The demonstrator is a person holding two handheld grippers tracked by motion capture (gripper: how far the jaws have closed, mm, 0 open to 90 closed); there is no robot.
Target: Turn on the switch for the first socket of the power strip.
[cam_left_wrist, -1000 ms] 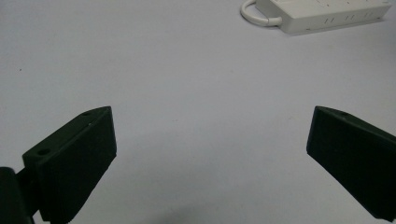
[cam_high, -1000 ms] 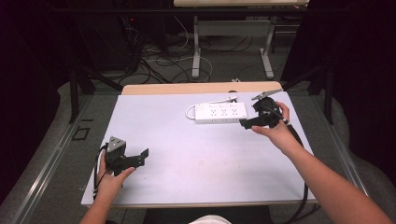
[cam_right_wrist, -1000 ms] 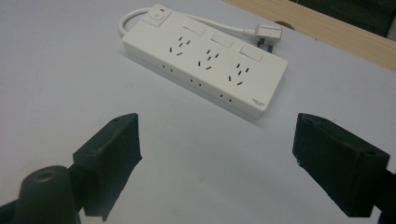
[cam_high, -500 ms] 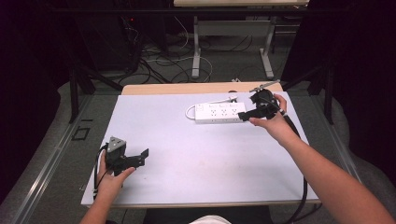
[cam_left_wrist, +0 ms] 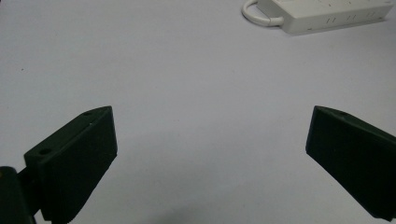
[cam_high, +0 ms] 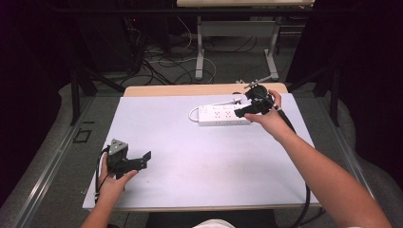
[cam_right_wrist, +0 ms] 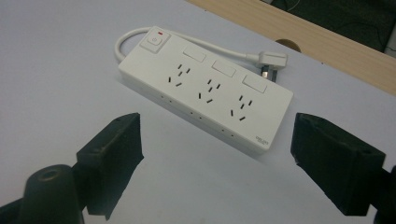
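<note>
My right gripper (cam_right_wrist: 217,158) hangs wide open and empty just short of the power strip (cam_right_wrist: 205,88) at frame centre, so an off-centre closure may shove it along the counter (cam_right_wrist: 56,60).

The scene is viewed from above the person's side, looking forward and down across the whole white surface (cam_high: 199,161), with floor and cables seen beyond its far edge. The left gripper view is set low and close over the surface, facing along it towards the power strip (cam_left_wrist: 322,14), which is caught far off at the top edge. The right gripper view is held nearer and tilted down, so the power strip is seen large and whole. The strip and the white surface are shared by all three views.
</note>
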